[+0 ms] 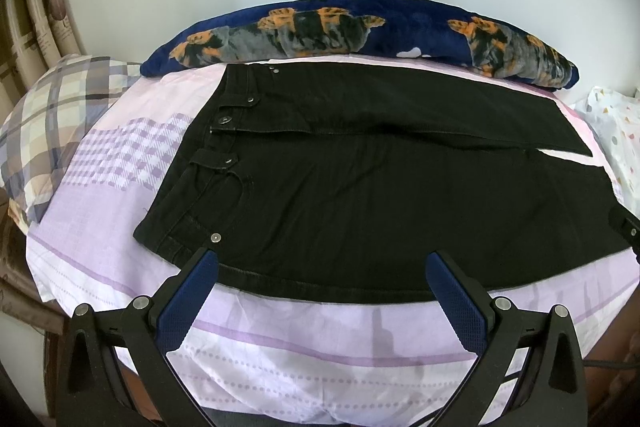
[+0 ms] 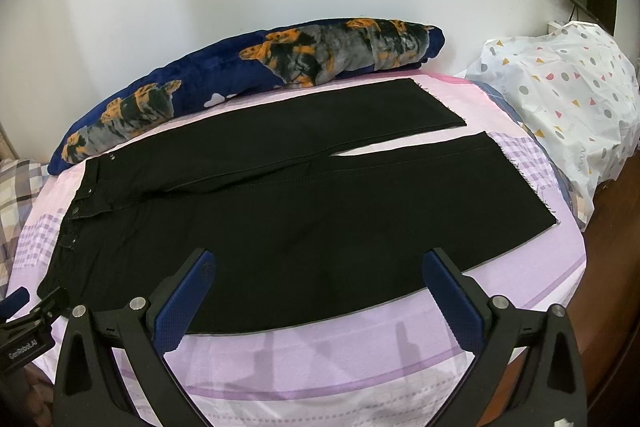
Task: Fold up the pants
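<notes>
Right now my left gripper [image 1: 322, 263] and right gripper [image 2: 320, 261] both hover with jaws spread wide, holding nothing, over the near edge of the black jeans [image 2: 304, 223]. These lie flat on the lilac bedsheet [image 2: 320, 355], waistband left, legs right, near a rolled navy blanket [image 1: 360, 31].

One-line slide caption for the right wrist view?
Open right gripper poised above the near edge of black pants laid flat, legs apart, on a lilac bedsheet.
</notes>
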`<state>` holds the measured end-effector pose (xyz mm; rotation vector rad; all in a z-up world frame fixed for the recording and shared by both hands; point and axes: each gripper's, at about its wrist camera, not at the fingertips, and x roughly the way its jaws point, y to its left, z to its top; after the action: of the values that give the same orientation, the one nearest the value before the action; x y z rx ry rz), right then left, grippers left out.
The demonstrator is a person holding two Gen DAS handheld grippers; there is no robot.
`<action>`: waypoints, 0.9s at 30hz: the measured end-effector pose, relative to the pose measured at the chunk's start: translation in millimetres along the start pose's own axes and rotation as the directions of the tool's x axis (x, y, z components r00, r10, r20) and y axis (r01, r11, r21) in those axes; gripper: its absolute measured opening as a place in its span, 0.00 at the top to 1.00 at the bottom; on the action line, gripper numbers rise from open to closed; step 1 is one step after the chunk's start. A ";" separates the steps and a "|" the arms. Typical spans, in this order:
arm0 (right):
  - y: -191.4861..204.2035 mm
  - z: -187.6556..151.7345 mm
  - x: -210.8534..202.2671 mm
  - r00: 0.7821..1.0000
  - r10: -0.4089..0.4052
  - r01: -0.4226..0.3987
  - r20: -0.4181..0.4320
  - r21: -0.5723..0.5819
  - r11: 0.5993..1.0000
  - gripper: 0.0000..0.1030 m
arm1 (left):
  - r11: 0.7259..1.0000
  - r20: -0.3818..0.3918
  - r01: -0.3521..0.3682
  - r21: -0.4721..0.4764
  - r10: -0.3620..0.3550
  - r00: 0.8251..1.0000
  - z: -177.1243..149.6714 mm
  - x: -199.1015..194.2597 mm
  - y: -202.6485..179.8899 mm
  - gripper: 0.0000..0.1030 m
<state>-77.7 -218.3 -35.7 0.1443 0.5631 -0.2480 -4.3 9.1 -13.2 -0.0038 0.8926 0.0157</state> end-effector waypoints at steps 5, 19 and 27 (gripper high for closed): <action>1.7 -0.3 1.0 1.000 -0.005 0.005 0.001 -0.003 1.000 0.00 | 1.000 -0.001 -0.001 0.000 0.001 1.000 -1.1 0.4 0.0 0.00; -2.3 -2.4 3.0 1.000 0.000 0.000 0.000 0.016 1.000 0.00 | 1.000 -0.010 0.007 -0.013 -0.007 1.000 -12.0 6.0 2.7 0.00; -8.9 1.1 7.8 0.999 0.043 -0.041 -0.014 0.075 0.996 0.00 | 0.997 -0.042 0.010 -0.079 -0.013 0.999 14.6 22.0 36.7 0.00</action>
<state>-73.2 -228.6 -39.6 0.2300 0.5661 -0.2270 20.3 46.3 -21.0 -0.0831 0.9342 0.0405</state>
